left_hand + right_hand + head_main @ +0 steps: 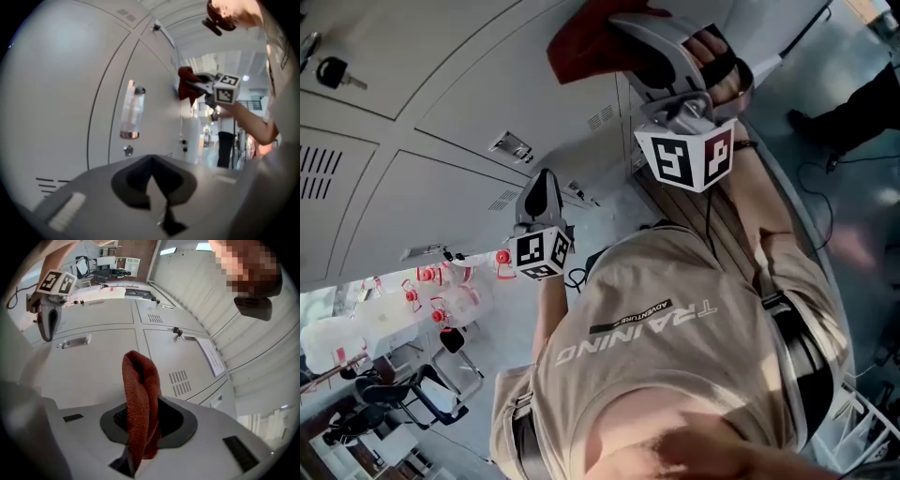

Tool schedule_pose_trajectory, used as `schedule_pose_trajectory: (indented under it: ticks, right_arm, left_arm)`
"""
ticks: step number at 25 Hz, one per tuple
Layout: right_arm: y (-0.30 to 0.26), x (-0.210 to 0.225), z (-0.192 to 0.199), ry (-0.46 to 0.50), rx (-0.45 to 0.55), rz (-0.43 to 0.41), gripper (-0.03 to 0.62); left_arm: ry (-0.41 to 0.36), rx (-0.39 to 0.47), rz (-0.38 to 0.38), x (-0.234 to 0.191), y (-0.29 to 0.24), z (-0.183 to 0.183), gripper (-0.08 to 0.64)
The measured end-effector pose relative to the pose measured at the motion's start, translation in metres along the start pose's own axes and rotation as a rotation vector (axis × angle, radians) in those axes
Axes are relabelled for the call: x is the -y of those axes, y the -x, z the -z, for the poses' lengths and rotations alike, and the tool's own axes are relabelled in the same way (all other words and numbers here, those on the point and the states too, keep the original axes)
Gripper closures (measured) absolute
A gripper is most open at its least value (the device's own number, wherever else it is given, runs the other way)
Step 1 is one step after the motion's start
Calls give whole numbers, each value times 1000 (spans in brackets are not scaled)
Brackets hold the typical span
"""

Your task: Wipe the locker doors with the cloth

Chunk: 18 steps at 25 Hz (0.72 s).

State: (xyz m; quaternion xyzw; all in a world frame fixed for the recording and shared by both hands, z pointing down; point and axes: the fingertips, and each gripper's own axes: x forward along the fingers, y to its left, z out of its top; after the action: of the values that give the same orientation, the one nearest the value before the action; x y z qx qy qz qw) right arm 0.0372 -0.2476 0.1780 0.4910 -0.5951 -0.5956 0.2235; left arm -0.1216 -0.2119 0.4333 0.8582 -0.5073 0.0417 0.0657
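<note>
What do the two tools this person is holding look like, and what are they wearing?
The left tool and the right tool both have smooth light grey shells with dark, tapering jaws. Each carries a white cube printed with black square markers: the left cube and the right cube. The person wears a beige short-sleeved T-shirt with white lettering.

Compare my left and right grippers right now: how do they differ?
The right gripper is shut on the red cloth; the left gripper is shut on nothing. The right gripper holds the cloth up at a locker door; the left gripper is held apart from the cloth. Both point toward the lockers.
</note>
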Motion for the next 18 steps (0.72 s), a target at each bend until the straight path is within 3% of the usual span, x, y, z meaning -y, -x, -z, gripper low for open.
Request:
schedule_pose_trajectory:
  ticks: [3, 7, 18]
  right_arm:
    - [-18, 32, -2, 35, 31, 72, 506]
    - [-35, 38, 1, 44, 49, 51, 506]
    - [-22, -41, 12, 8, 52, -101, 506]
  left_arm:
    - [2, 4, -19, 5, -2, 3, 554]
    - [6, 9, -54, 13, 1, 5, 554]
    - [39, -32, -138, 20, 13, 28, 554]
